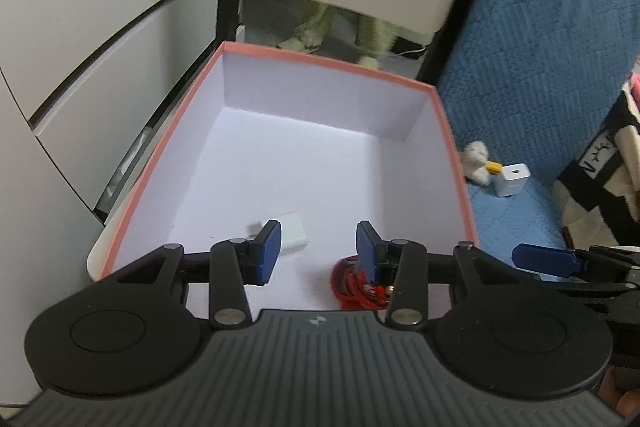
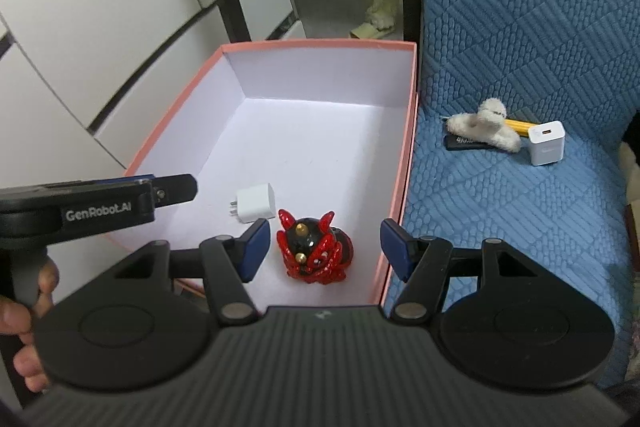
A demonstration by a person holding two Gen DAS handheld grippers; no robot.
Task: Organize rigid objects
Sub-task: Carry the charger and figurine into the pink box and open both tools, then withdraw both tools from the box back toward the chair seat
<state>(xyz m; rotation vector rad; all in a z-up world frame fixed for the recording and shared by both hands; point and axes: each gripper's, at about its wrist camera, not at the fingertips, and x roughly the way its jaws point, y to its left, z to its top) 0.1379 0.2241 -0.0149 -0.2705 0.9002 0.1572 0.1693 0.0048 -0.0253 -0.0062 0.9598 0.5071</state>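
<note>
A pink-rimmed box with a white inside sits against the blue quilted cushion of a sofa, with white drawer fronts on its other side. Inside the box, near its front end, lie two things: a white plug adapter on its side with its prongs pointing away from the cushion, and just beside it a red and black figurine with small horns and gold dots. The right gripper hovers above that front end with its blue pads standing apart on either side of the figurine, touching nothing and holding nothing. The left gripper hangs over the same end of the box, its jaws apart with only the box floor showing between them, so it is empty too; in the right wrist view it reaches in from the side, held by a hand. Outside the box, on the sofa seat, a fluffy white hair claw lies over a yellow pencil and a small dark flat object, and a white charger block stands just beside them.
</note>
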